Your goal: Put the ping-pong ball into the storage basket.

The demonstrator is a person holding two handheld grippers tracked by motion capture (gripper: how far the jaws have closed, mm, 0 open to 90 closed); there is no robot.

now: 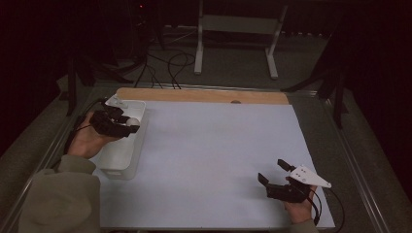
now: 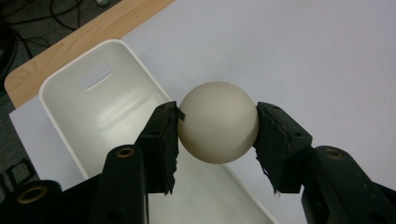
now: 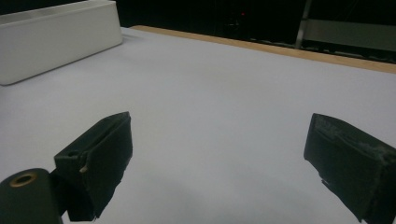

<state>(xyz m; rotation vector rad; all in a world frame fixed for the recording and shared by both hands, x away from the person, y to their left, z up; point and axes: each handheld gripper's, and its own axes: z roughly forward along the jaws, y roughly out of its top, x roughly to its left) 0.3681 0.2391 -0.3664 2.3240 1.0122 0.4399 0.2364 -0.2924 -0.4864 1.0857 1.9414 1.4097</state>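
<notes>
Left claw (image 2: 217,122): clenched on a cream-white ball (image 2: 218,122), one black jaw pressed to each side of it, held above the long white bin (image 2: 70,114). White bin: open-topped, oblong, with a handle slot in its far end wall; stands at the left edge of the surface (image 1: 218,145), its far end near the far-left corner, as seen in the high view (image 1: 138,145). Ball in the high view (image 1: 131,121): over the far half of the bin, close to its right rim, in the left claw (image 1: 127,124). Right claw (image 1: 273,171): released, jaws wide apart with nothing between them, held near the near-right corner of the surface and pointing toward the far-left; well apart from the bin. Surface: covered by a pale sheet, with a strip of bare wood (image 1: 204,94) showing along the far edge. Right gripper view: both jaws above the bare pale sheet (image 3: 219,116), the bin's side wall (image 3: 56,39) at upper left.
</notes>
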